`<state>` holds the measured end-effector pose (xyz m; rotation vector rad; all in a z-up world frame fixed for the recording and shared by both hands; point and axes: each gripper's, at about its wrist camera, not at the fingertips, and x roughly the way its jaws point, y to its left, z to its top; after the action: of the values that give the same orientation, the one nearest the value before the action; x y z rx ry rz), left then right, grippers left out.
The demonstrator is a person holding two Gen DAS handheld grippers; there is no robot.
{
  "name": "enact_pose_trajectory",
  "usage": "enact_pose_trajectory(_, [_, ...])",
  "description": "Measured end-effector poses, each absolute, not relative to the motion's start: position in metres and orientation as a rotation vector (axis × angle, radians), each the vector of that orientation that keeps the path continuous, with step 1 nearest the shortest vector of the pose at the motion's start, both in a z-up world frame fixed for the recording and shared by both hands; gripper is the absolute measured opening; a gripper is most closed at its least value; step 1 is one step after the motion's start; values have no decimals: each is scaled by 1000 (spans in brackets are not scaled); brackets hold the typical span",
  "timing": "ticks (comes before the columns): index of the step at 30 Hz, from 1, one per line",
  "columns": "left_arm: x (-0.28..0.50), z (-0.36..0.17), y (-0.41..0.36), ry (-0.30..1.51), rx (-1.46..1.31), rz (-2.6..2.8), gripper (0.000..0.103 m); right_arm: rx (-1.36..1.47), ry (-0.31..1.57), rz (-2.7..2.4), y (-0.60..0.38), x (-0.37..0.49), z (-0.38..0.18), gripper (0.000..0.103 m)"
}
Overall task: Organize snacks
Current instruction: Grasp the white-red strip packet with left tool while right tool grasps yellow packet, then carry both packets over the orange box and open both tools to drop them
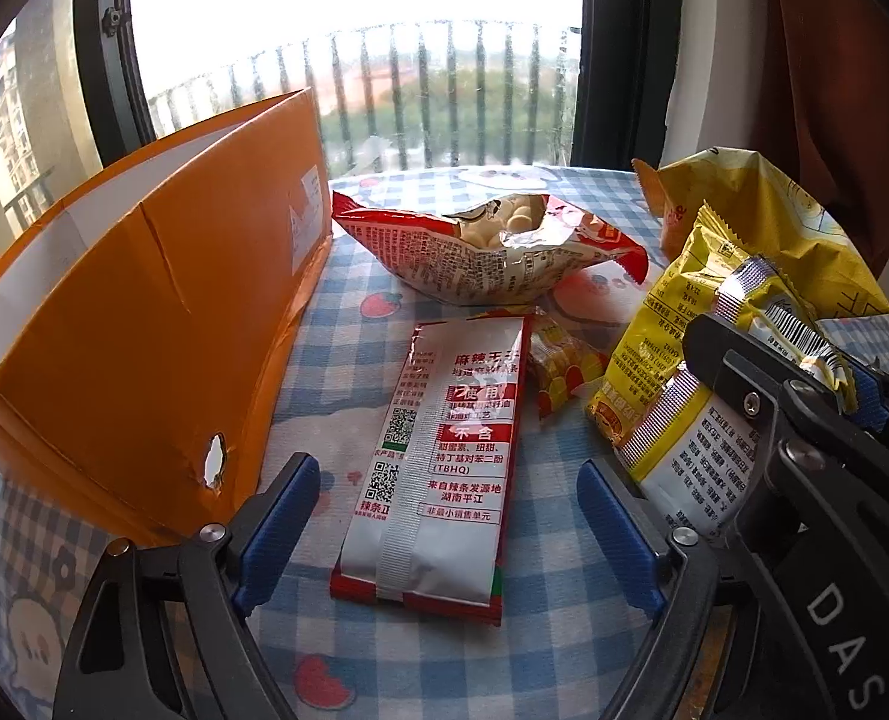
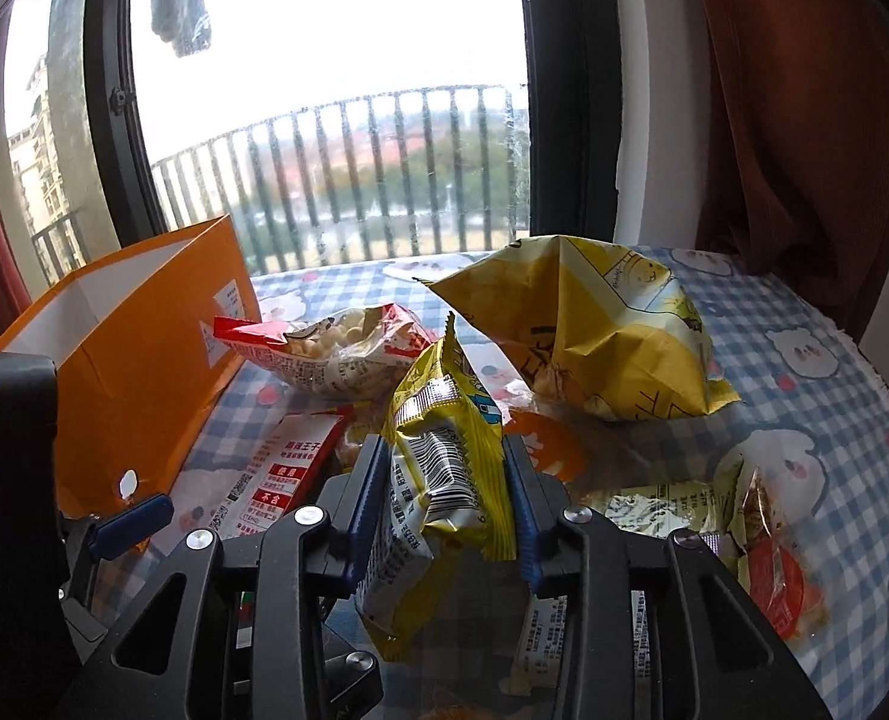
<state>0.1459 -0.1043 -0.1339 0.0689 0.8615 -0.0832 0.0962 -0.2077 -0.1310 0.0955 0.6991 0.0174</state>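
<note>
My right gripper (image 2: 444, 498) is shut on a small yellow snack packet (image 2: 444, 468), lifted above the checked tablecloth; the packet also shows in the left wrist view (image 1: 672, 372). My left gripper (image 1: 444, 522) is open and empty, its blue pads either side of a red-and-silver spicy strip packet (image 1: 444, 468) lying flat on the cloth. An orange paper bag (image 1: 144, 324) stands open at the left. An opened red-and-white bag of round puffs (image 1: 492, 252) lies behind the strip packet. A big yellow chip bag (image 2: 600, 330) sits at the back right.
A small yellow-and-red candy packet (image 1: 564, 369) lies beside the strip packet. A clear packet with red contents (image 2: 762, 546) lies at the right. The table edge (image 2: 888, 396) runs along the right, by a brown curtain (image 2: 804, 120). A window is behind the table.
</note>
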Motion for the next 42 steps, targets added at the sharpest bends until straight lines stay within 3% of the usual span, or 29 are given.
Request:
enact_pose_trajectory(3, [152, -142, -101, 906, 37, -100, 77, 140, 721, 48, -210, 101, -137, 44])
enact_pose_trajectory(11, [150, -143, -96, 900, -13, -105, 69, 155, 740, 73, -203, 106, -146, 51])
enact_pose_trajectory(13, [150, -142, -94, 897, -14, -97, 58, 139, 738, 69, -201, 106, -147, 54])
enact_pose_trajectory(18, [148, -140, -93, 892, -15, -102, 50, 139, 745, 78, -200, 105, -149, 58])
enact_pose_trajectory(19, [147, -140, -93, 891, -14, -106, 48, 142, 746, 78, -200, 105, -149, 56])
enact_pose_trajectory(20, [145, -140, -93, 889, -15, -109, 47, 142, 747, 76, -200, 104, -149, 48])
enact_pose_trajectory(28, [127, -138, -90, 877, -27, -128, 43, 178, 766, 118, -197, 92, -149, 33])
enact_pose_trajectory(42, [82, -111, -87, 792, -26, -174, 43, 161, 713, 75, -197, 52, -126, 31])
